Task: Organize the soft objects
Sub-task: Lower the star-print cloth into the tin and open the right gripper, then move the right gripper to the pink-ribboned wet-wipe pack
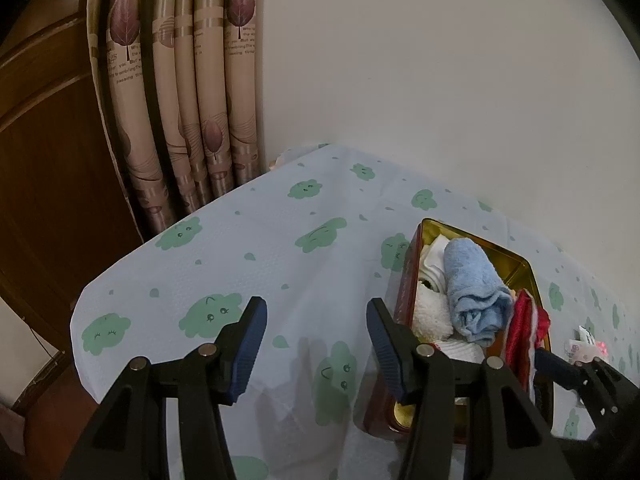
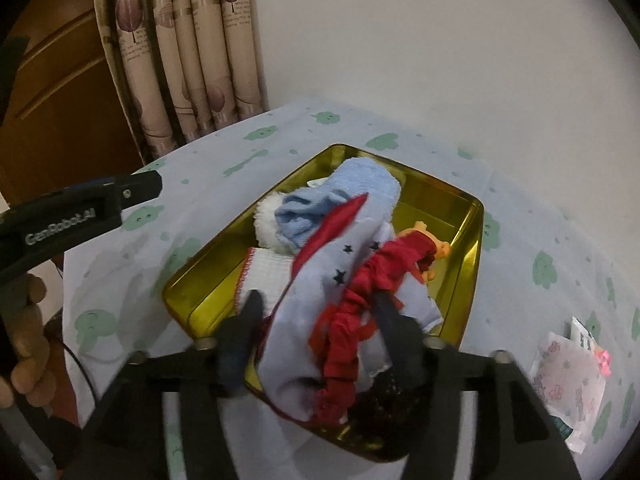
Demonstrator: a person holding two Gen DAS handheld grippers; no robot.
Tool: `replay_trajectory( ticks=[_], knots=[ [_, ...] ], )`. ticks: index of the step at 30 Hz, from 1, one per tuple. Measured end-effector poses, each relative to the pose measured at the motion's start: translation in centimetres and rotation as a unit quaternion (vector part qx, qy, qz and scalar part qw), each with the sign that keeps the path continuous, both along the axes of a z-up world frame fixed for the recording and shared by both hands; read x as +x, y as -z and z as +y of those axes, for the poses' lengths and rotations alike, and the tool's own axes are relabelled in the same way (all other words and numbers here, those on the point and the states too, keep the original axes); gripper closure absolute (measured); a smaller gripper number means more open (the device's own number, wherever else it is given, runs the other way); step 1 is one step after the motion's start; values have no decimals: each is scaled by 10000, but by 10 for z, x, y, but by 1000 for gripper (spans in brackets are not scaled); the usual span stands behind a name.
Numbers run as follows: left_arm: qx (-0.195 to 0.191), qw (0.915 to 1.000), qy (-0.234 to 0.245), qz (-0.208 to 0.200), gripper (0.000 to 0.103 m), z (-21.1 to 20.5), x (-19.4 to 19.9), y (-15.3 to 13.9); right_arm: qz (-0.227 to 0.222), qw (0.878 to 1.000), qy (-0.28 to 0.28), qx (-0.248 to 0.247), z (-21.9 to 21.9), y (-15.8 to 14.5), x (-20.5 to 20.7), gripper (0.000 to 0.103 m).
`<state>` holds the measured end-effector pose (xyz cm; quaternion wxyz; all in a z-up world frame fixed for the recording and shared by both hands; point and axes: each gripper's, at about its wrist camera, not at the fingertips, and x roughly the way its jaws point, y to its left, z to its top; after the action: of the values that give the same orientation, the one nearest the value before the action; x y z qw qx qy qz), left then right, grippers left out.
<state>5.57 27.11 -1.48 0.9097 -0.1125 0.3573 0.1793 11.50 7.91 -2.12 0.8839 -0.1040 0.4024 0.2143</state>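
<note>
My gold tin [image 2: 460, 240] on the cloud-print cloth [image 1: 280, 240], packed with a rolled blue towel [image 1: 476, 288], white fluffy cloth [image 1: 430, 312], pale blue garment with red trim [image 2: 332, 280], my right tongs [image 2: 316, 312] parted around that garment, my left tongs [image 1: 316, 332] open and empty beside the tin.

Gold tin [image 2: 472, 240] on desk holds rolled blue towel [image 2: 360, 188], white fluffy cloth [image 2: 266, 220], white folded cloth [image 2: 268, 272]; star-print lilac cloth [image 2: 320, 292] with red ruffle [image 2: 352, 320] draped over near rim.
</note>
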Motion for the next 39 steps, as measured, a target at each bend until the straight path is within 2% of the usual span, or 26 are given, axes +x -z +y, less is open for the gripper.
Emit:
replay_trajectory(
  ticks=[2,4,9,28,33,39],
  knots=[
    [-6,10000,2,-2,50,0,0,0,-77,10000,4,-25,0,-4,-3,39],
    [5,10000,2,0,50,0,0,0,-125,9999,25,3,-2,-8,-6,30],
    [17,10000,10,6,50,-1,1,-1,-173,9998,78,88,-6,-19,-9,26],
    [41,10000,24,-13,50,-2,2,-1,-287,9972,251,638,-31,-51,-15,19],
    [52,10000,17,0,50,-3,2,-1,-346,9954,649,612,-68,-53,-14,19],
    [113,9999,33,1,50,-4,3,-1,-260,9871,1535,371,-144,-38,-9,19]
  ],
)
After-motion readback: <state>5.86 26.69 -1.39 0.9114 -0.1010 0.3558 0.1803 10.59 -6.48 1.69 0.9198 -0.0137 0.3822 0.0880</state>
